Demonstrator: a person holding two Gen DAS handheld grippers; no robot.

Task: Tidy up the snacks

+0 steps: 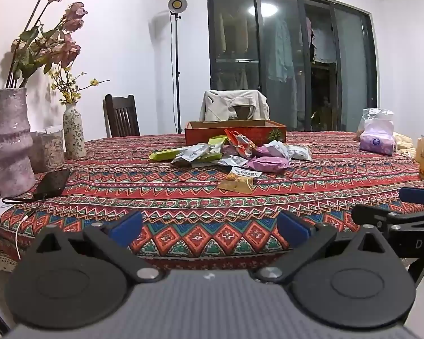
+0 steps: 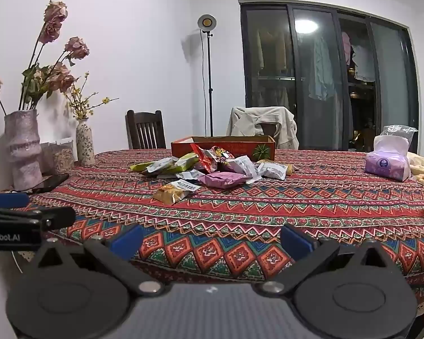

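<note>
In front of the open red box (image 1: 234, 134), touching its near wall, lies the heap of snack packets (image 1: 231, 152): green, white, purple and orange-red pouches, with a golden packet (image 1: 236, 183) lying apart on the near side. They look light, crinkly and slippery, likely best pinched by a flat sealed edge. The left gripper (image 1: 209, 226) and right gripper (image 2: 210, 240) both gape wide, empty, well short of the box.

A loose pile of foil snack packets (image 2: 209, 166) is seen mid-table on the red patterned tablecloth-covered table (image 2: 268, 212), just in front of a red open cardboard box (image 2: 226, 144). The right hand-held gripper (image 2: 210, 241) is held wide apart, nothing between its blue pads. A purple tissue pack (image 2: 387, 163) is parked far right.
</note>
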